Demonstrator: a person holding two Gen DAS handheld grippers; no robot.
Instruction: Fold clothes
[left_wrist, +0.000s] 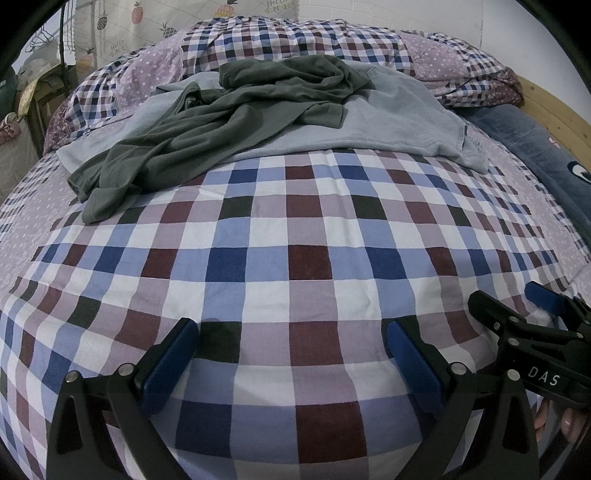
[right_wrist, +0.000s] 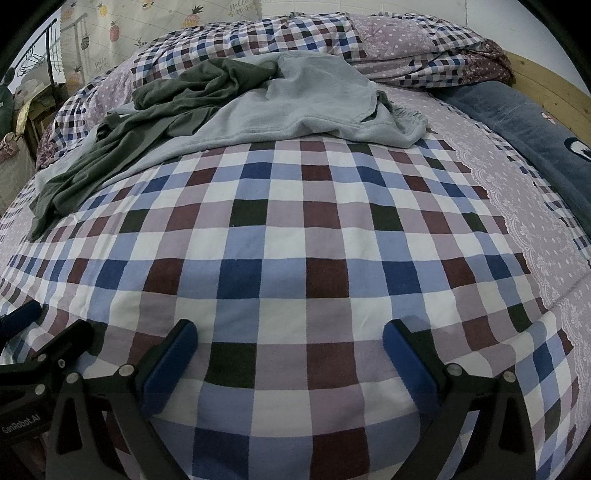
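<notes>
Two garments lie in a loose heap at the far side of the bed. A dark green garment (left_wrist: 207, 125) is crumpled on top, one end trailing toward the near left onto the checked bedsheet (left_wrist: 295, 258); beneath it a pale grey-blue garment (left_wrist: 399, 122) is spread partly flat, its hem bunched at the right. Neither shows a crease or squared edge, so folding appears not yet begun: both pieces remain to be separated, laid flat and folded. Between the heap and the grippers lies a broad stretch of bare bedsheet, a likely working surface.

The left gripper (left_wrist: 291, 354) hangs low over the near part of the sheet, its blue-padded fingers spread wide with nothing between them. The right gripper (right_wrist: 290, 354) is likewise wide apart and empty, just beside the left one; in the left wrist view its body appears at the lower right, with fingertips of the person's hand (left_wrist: 565, 421) beneath it. Both are well apart from the clothes.

Behind the heap a rumpled checked quilt (left_wrist: 295, 40) is piled; a dark blue blanket (right_wrist: 524, 125) lies along the right edge against a wooden bed frame (right_wrist: 554, 92). A pineapple-print curtain (right_wrist: 110, 29) hangs at the far left.
</notes>
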